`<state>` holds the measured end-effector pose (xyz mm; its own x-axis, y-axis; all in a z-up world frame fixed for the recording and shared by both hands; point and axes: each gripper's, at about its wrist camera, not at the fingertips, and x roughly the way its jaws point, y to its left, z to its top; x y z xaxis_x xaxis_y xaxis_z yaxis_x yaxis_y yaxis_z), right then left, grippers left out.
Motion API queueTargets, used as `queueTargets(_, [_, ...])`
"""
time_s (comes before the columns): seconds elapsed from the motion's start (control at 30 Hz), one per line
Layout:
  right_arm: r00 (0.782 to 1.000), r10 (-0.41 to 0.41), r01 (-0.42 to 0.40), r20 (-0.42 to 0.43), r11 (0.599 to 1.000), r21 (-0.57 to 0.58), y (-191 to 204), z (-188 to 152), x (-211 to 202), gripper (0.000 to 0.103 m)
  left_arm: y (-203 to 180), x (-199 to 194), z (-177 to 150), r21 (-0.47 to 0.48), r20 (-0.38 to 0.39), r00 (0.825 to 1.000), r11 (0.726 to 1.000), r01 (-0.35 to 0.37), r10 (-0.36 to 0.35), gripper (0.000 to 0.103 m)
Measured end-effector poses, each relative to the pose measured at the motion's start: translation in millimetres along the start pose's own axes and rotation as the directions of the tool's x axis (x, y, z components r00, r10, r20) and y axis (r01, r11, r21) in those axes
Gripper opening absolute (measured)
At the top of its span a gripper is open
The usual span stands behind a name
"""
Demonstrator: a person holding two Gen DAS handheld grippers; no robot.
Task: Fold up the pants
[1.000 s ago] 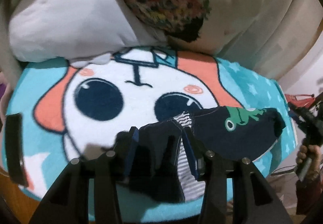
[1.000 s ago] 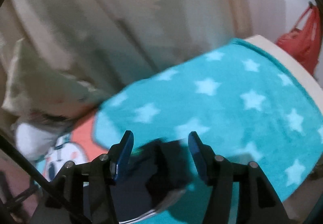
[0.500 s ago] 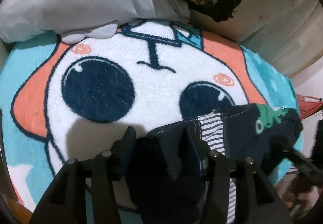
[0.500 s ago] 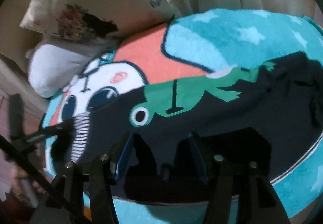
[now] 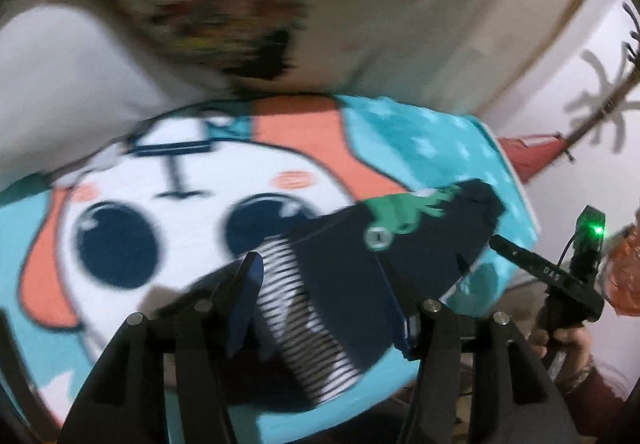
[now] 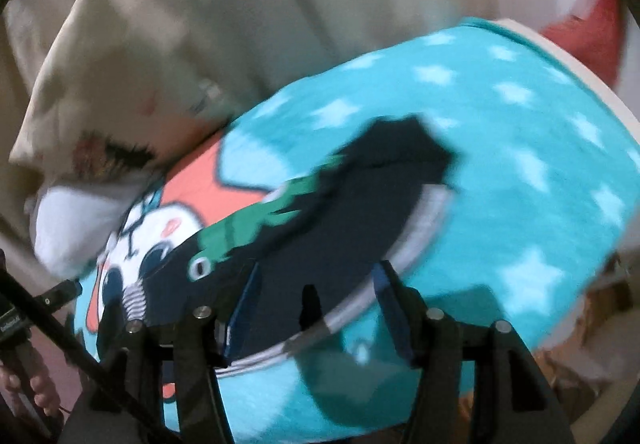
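Small navy pants [image 5: 340, 268] with a green crocodile print [image 5: 404, 210], lying spread on a teal star-patterned cartoon blanket [image 5: 436, 148] over a bed, near its front edge. Striped black-and-white lining [image 5: 296, 308] showing at one end, toward the left gripper; grey waistband edge [image 6: 404, 256] showing along the near side in the right wrist view. Laid out fairly flat, with no finished, compact fold visible; most folding apparently left to do. Both views blurred by motion.

Left gripper [image 5: 320, 304] hovering over the striped end, jaws opening, cloth seen between the fingers but not pinched, as far as the blur allows. Right gripper [image 6: 316, 308] over the waistband side, jaws spread, dark fabric between the fingers, no clear pinch.

Count: one pair of pants; one blanket; two pillows at the head, one plain white [image 5: 72, 84], one cream with a floral print [image 5: 224, 32]; one red bag [image 6: 584, 32] off the far corner; two grippers; one bare hand [image 5: 568, 348] seen holding the right gripper's handle, and fingers [image 6: 40, 392] of the other hand at the left one.
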<state>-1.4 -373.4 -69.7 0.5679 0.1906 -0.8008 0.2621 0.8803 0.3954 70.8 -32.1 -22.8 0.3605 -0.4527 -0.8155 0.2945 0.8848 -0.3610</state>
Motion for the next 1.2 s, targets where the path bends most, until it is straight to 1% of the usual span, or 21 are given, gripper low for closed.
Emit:
queueTargets(0.1, [1.000,-0.008,0.008,0.005,0.999,0.045,-31,4,-1,0.065,-36,21,17,0.042,-0.045,0.997,0.997,0.059,-0.058,0.056])
queueTargets(0.17, [1.000,-0.005,0.006,-0.003,0.998,0.067,-48,8,4,0.065,-63,37,29,0.082,-0.069,0.995,0.994,0.073,-0.067,0.058])
queueTargets(0.2, [1.000,0.016,-0.016,-0.001,0.996,0.082,-55,11,6,0.065,-78,47,37,0.105,-0.083,0.993,0.991,0.089,-0.080,0.061])
queueTargets(0.3, [0.998,0.070,-0.069,-0.006,0.994,0.085,-67,18,14,0.065,-122,84,57,0.151,-0.142,0.983,0.979,0.137,-0.115,0.063])
queueTargets(0.33, [0.996,0.087,-0.086,-0.009,0.993,0.079,-70,21,18,0.065,-139,102,64,0.164,-0.179,0.973,0.971,0.173,-0.144,0.063])
queueTargets(0.4, [0.993,0.116,-0.115,-0.021,0.991,0.075,-74,24,25,0.067,-164,134,74,0.171,-0.238,0.957,0.963,0.209,-0.165,0.063])
queueTargets(0.47, [0.988,0.150,-0.147,-0.042,0.987,0.067,-77,27,35,0.068,-185,159,82,0.186,-0.275,0.946,0.956,0.227,-0.171,0.063])
queueTargets(0.53, [0.984,0.171,-0.168,-0.058,0.984,0.052,-79,29,44,0.068,-206,187,91,0.215,-0.306,0.939,0.949,0.232,-0.160,0.063])
queueTargets(0.63, [0.979,0.194,-0.192,-0.062,0.981,0.032,-78,33,54,0.069,-225,218,99,0.248,-0.347,0.926,0.938,0.242,-0.147,0.063])
queueTargets(0.7, [0.974,0.221,-0.220,-0.053,0.975,0.023,-79,37,56,0.073,-234,238,99,0.263,-0.402,0.903,0.926,0.270,-0.149,0.065])
queueTargets(0.8, [0.968,0.248,-0.248,-0.043,0.969,0.014,-78,43,59,0.073,-243,260,95,0.296,-0.447,0.886,0.915,0.274,-0.121,0.065])
queueTargets(0.9, [0.966,0.255,-0.255,-0.033,0.967,-0.004,-73,47,63,0.072,-246,276,90,0.288,-0.491,0.863,0.912,0.294,-0.123,0.065])
queueTargets(0.93, [0.966,0.254,-0.255,-0.035,0.967,-0.013,-70,49,65,0.065,-248,277,88,0.289,-0.492,0.861,0.910,0.298,-0.126,0.065])
queueTargets(0.97, [0.966,0.254,-0.256,-0.048,0.967,-0.021,-67,50,70,0.057,-250,277,87,0.300,-0.489,0.864,0.906,0.299,-0.123,0.064])
queueTargets(1.0, [0.966,0.251,-0.252,-0.060,0.967,-0.021,-66,51,74,0.043,-253,278,86,0.318,-0.489,0.866,0.903,0.290,-0.107,0.052])
queueTargets(1.03, [0.966,0.248,-0.250,-0.070,0.968,-0.017,-66,52,77,0.030,-253,277,85,0.338,-0.482,0.873,0.902,0.267,-0.077,0.044])
queueTargets(1.07, [0.962,0.260,-0.261,-0.078,0.965,-0.002,-67,53,81,0.027,-252,278,85,0.352,-0.477,0.877,0.902,0.251,-0.058,0.031])
queueTargets(1.1, [0.959,0.271,-0.271,-0.080,0.962,0.010,-68,54,82,0.025,-249,276,88,0.346,-0.477,0.877,0.904,0.251,-0.061,0.024])
queueTargets(1.17, [0.956,0.283,-0.283,-0.078,0.959,0.014,-68,55,81,0.023,-238,270,93,0.295,-0.477,0.872,0.916,0.273,-0.106,0.021])
queueTargets(1.2, [0.956,0.282,-0.283,-0.076,0.959,0.003,-65,56,79,0.022,-236,267,94,0.282,-0.472,0.873,0.918,0.278,-0.119,0.020])
